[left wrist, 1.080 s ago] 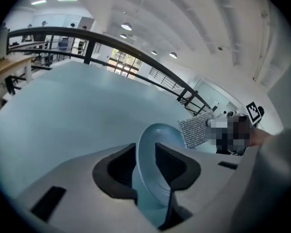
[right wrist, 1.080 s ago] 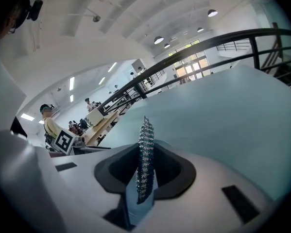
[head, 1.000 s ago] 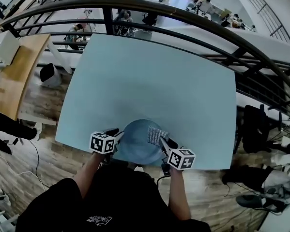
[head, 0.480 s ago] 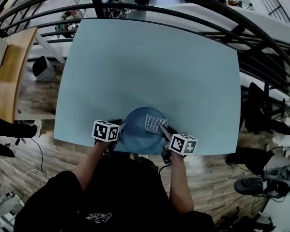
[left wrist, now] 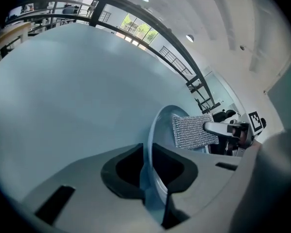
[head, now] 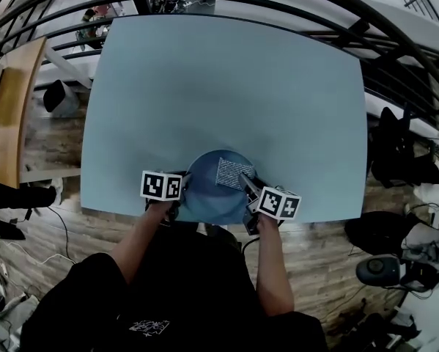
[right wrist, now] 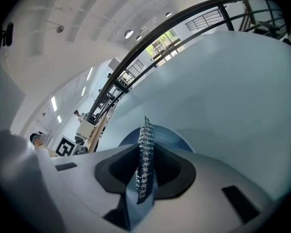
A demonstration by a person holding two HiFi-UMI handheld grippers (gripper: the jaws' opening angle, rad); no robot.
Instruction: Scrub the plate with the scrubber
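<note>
Head view: closing left gripper (head: 181, 193) jaws onto plate (head: 204, 201) rim at its nine o'clock; clenching scrubber (head: 230, 172) in right gripper (head: 248, 189), laying it against plate's one o'clock area; resting plate at table's (head: 226, 86) six o'clock edge.

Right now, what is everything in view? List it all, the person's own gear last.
table: one, light blue, fills the middle of the head view
plate: one, blue, at the table's near edge
scrubber: one, silver mesh, over the plate's right part
railing: one, black, beyond the table's far edge
desk: one, wooden, far left
left tongs: one, grey, closing with the plate's left rim between the jaws
right tongs: one, grey, shut on the scrubber
shirt: one, black, bottom of the head view
</note>
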